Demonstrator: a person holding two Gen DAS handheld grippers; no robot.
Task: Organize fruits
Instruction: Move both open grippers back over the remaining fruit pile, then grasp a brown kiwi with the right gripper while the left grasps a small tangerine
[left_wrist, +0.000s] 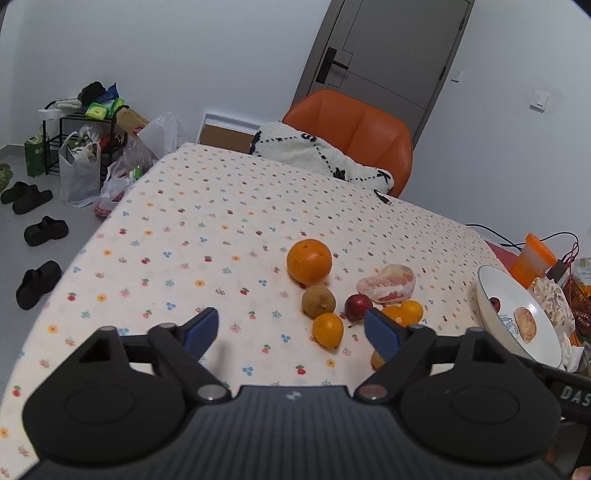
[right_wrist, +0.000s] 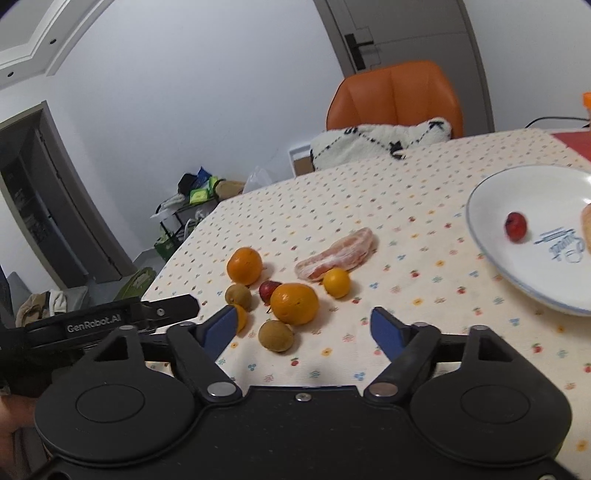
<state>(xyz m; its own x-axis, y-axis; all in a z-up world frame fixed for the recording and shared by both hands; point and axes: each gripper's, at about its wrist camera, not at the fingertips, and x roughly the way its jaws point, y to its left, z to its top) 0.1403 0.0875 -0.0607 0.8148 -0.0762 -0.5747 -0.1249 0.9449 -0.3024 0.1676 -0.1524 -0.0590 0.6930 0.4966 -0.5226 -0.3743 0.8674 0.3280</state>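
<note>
While both of your hand-held grippers hover over the worktop, the left hand-held gripper is spread wide and holds nothing, and so is the right hand-held gripper. Ahead of them the fruits cluster: a big orange, a kiwi, a peeled pomelo piece. To the right, the white plate carries a small red fruit.

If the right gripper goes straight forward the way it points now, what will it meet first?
Probably the large round orange, which lies just ahead between the open blue fingers of the right gripper. The brown kiwi sits nearer but slightly to the left, so it could be touched first; depth is unclear.
</note>
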